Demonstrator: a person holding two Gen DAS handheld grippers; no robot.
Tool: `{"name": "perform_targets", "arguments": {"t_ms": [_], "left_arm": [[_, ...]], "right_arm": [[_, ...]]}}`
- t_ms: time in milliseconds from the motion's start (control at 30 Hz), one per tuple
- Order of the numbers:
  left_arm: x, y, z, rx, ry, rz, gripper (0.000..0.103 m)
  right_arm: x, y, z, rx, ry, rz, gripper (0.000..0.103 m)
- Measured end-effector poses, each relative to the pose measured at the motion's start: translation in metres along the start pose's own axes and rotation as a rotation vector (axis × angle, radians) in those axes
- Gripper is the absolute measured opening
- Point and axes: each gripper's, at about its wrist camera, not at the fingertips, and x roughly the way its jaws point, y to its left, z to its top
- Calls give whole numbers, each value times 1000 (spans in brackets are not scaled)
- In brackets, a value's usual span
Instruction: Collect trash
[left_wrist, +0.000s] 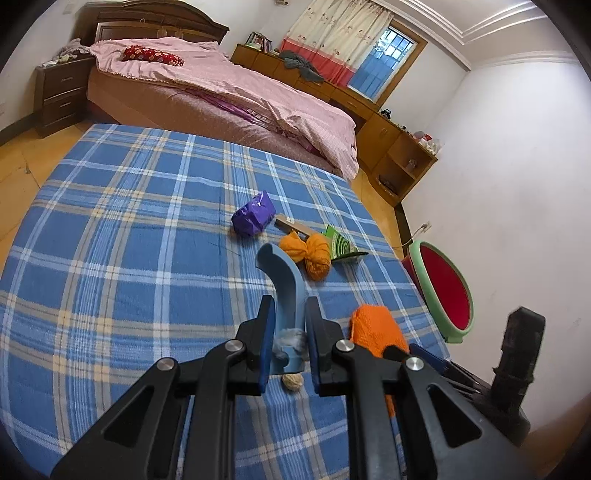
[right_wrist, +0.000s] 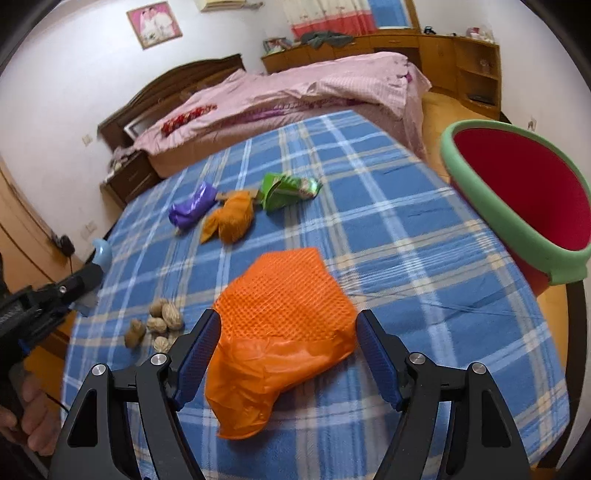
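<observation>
My left gripper (left_wrist: 290, 314) is shut on a light blue curved plastic handle (left_wrist: 284, 273) with grey fluff at its base, held over the blue plaid tablecloth (left_wrist: 129, 240). In the right wrist view that handle's round end (right_wrist: 101, 251) shows at the left edge. My right gripper (right_wrist: 289, 319) stands open low over a crumpled orange mesh bag (right_wrist: 284, 325). The bag lies between the fingers, with neither pad pressing it. Further off lie a purple bag (right_wrist: 192, 210), a knotted orange bag (right_wrist: 232, 219) and a green wrapper (right_wrist: 288, 190). Several walnuts (right_wrist: 164, 319) sit left of the mesh bag.
A red bin with a green rim (right_wrist: 491, 214) stands off the table's right edge. Behind the table is a bed with pink covers (left_wrist: 221, 81), with wooden cabinets (left_wrist: 391, 147) along the wall. A hand (right_wrist: 33, 417) holds the left gripper at the lower left.
</observation>
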Motion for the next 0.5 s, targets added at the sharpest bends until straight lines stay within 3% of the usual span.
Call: {"name": "perform_targets", "arguments": {"t_ms": [267, 333, 367, 500], "left_arm": [[-6, -5, -9, 13, 6, 10, 16], [-7, -9, -11, 21, 12, 15, 16], [-8, -11, -12, 27, 17, 22, 16], [-6, -18, -12, 46, 40, 26, 16]], "right_arm": [[11, 22, -12, -75, 12, -68, 75], [11, 28, -17, -116, -2, -106, 52], [11, 31, -19, -130, -10, -116, 48], [11, 29, -21, -98, -15, -58, 17]]}}
